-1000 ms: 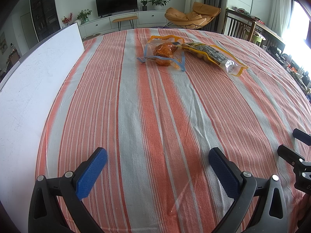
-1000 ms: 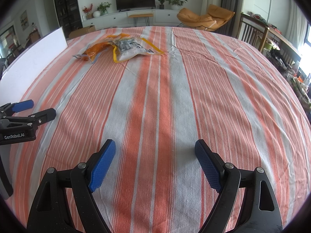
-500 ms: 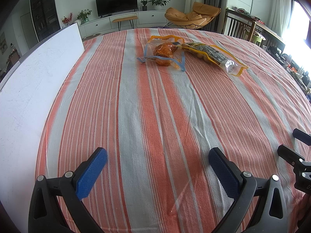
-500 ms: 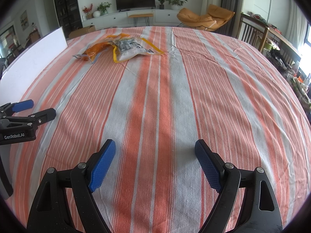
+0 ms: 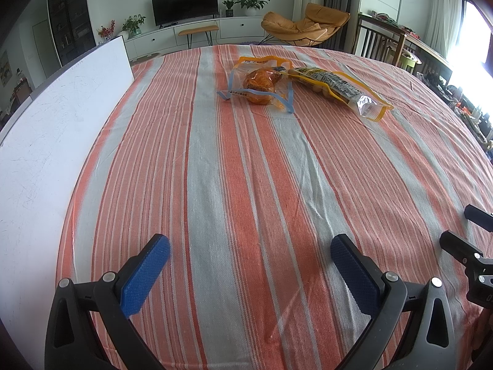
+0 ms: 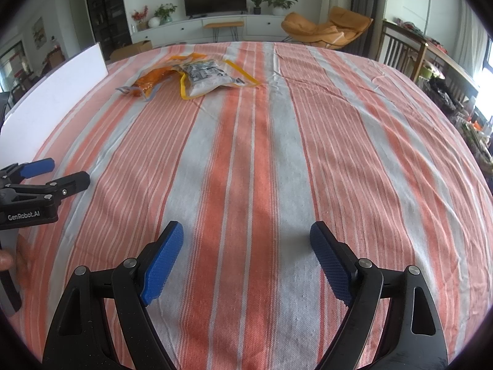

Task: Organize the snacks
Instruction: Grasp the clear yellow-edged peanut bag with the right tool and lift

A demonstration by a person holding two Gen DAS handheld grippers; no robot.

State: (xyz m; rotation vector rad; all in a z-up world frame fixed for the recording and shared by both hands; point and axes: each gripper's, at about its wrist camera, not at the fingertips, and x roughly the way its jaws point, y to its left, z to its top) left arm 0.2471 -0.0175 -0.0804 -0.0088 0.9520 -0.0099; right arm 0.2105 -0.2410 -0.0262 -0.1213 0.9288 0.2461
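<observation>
Left wrist view: your left tongs (image 5: 249, 265) hang apart over bare striped tabletop (image 5: 215, 169), nothing between the pads. Both snacks lie far side, untouched: the clear pack with an orange bun (image 5: 260, 84) and the yellow-edged bag (image 5: 342, 88), ends touching. White board (image 5: 55, 117) stands along the left edge.

Right wrist view: your right tongs (image 6: 246, 256) are spread wide, jaws opening, empty. Snack packs lie well ahead, up left. Judging by that, nothing is organized yet; both picks remain.

Bright daylight, bendy edges

You are seeing sun glaring in from the window (image 5: 474, 43); corners are going dark and curved.
</observation>
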